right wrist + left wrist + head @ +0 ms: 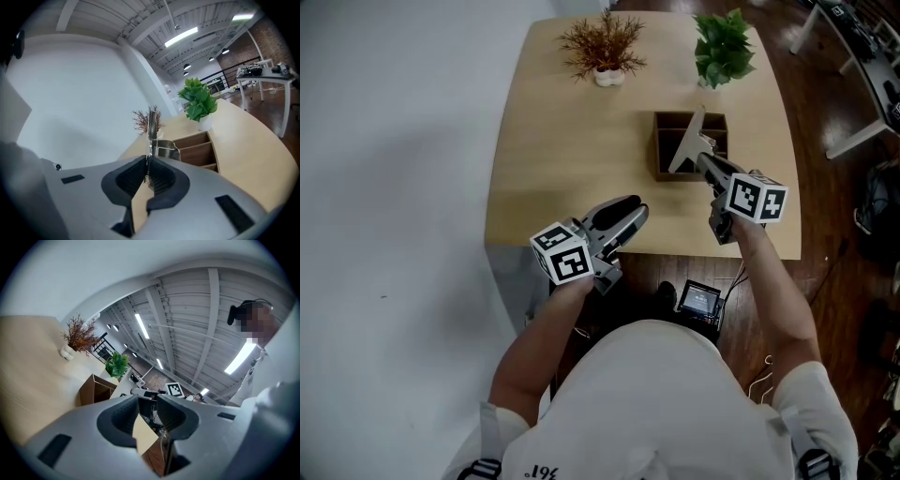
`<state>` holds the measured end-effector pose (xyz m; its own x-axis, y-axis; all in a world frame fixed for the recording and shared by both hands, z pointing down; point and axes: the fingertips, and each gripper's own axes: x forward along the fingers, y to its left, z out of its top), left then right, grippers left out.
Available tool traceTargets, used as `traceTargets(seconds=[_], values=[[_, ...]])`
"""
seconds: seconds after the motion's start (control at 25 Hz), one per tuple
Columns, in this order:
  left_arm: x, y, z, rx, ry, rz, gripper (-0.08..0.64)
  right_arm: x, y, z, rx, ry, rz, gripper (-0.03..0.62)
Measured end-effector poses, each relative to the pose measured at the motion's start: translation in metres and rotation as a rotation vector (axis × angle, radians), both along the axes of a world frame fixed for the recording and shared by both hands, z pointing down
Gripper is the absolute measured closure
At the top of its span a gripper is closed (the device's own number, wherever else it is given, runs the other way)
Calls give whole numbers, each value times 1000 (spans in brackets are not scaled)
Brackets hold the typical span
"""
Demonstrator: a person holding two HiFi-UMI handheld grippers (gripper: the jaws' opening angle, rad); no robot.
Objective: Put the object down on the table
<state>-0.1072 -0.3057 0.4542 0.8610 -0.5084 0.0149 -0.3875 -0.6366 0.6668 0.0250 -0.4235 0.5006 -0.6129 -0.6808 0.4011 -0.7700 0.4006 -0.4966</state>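
Right gripper view: right gripper jaws clamp the silver metal utensil, which projects forward above the brown wooden box.

Light wood table carries dried brown plant, green potted plant, dark wooden divided box

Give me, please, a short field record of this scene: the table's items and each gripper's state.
table: light wood
on table: dried plant, green plant, wooden box
left gripper: open, empty, by the table's near edge
right gripper: shut on metal utensil
metal utensil: tilted, seen over the wooden box in the head view
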Motion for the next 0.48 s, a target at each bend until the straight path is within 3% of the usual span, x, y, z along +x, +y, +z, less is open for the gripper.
traceTargets(seconds=[0.16,0.48], values=[[0,-2,4,-9,-2,-6,459,-1,-11,15,6,122,-18,569],[0,0,11,-27,3,-3,459,-15,-23,36,93,479,-102,569]])
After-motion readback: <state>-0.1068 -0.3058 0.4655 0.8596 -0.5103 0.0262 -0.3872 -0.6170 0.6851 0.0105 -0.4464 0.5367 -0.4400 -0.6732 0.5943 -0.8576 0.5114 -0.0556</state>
